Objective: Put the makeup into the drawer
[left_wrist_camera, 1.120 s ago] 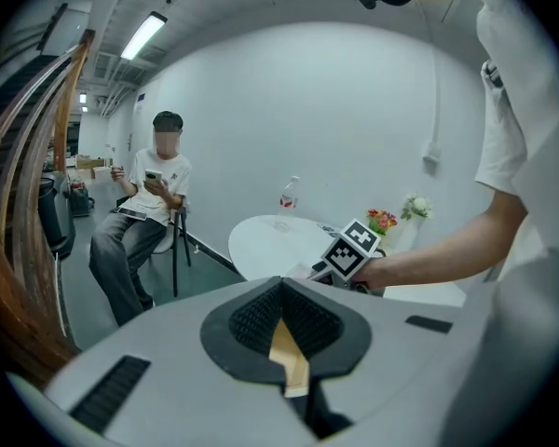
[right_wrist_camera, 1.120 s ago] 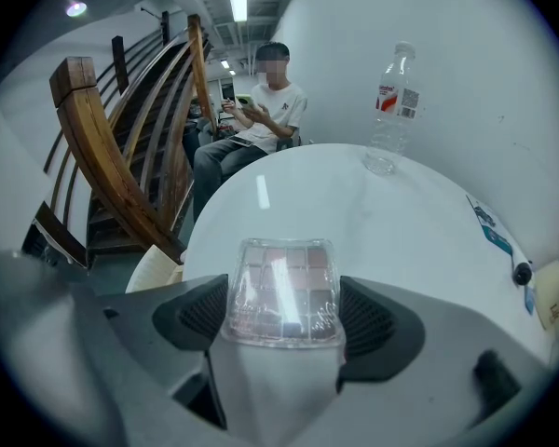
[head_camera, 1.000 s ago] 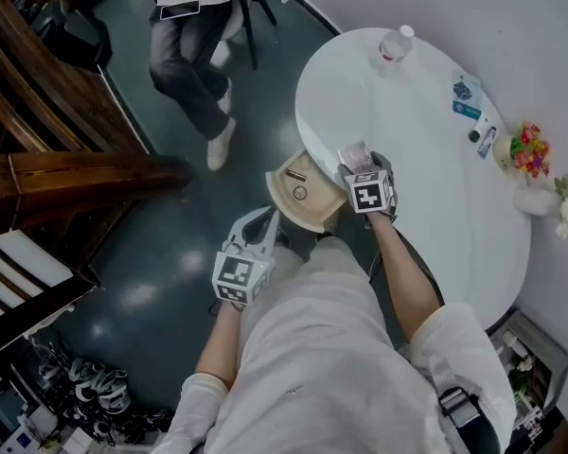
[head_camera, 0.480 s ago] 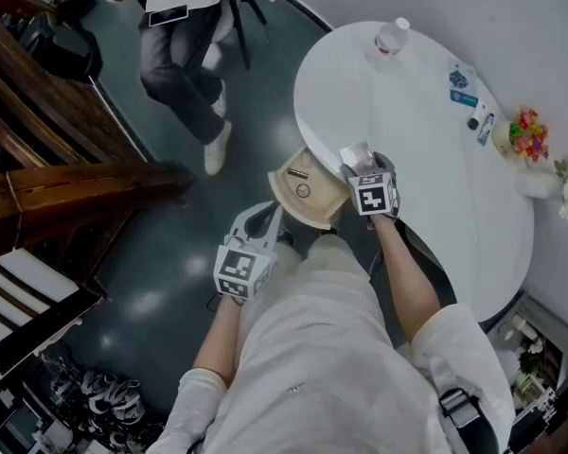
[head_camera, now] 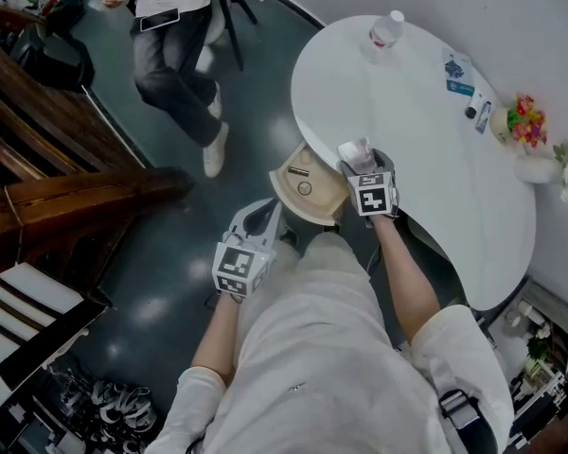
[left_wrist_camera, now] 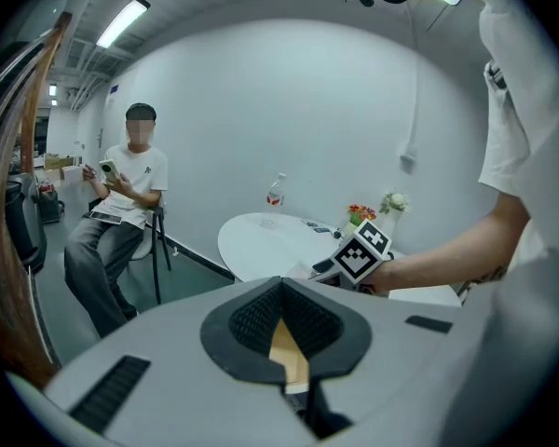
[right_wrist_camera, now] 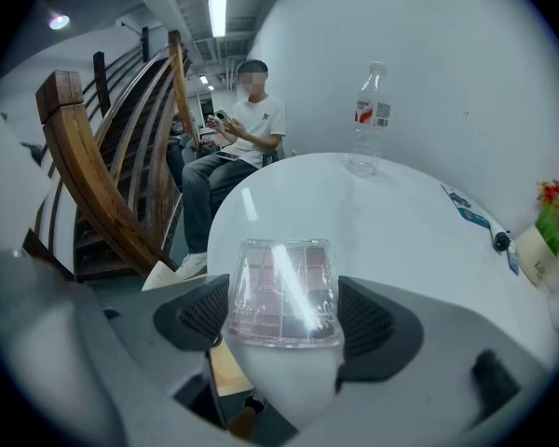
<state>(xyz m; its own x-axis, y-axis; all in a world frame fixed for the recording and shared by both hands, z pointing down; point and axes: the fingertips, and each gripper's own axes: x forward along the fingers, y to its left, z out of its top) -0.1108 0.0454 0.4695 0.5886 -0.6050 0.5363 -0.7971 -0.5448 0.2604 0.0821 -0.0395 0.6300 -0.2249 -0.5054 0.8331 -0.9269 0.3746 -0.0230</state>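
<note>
The water bottle [right_wrist_camera: 370, 119] at the far side of the white round tabletop [head_camera: 407, 140] carries a red and white label, but its print is too small to read. Two blue and white packets [head_camera: 457, 74] lie near the tabletop's right edge, and their writing cannot be read either. A faint line of script runs across the lid of the makeup palette [right_wrist_camera: 281, 291]; it is too blurred to make out.

The palette is a flat case with a clear, glossy lid and rounded corners. Through the lid show rows of small square pans in pinks, browns and dark reds. A streak of glare crosses it.

The right gripper [head_camera: 360, 164] holds the palette, with its fingers [right_wrist_camera: 377, 319] pressed against the case's two sides and the case sticking out ahead of them. In the head view the palette sits over the tabletop's near edge, just beside the open tan drawer [head_camera: 320, 204]. The drawer juts out from under the tabletop, and a small round item and a short dark one lie inside it.

The left gripper [left_wrist_camera: 281, 296] has its fingers closed together with nothing between them. It sits low, near the drawer's front.

A seated person [head_camera: 175, 36] holds a phone across the room.
</note>
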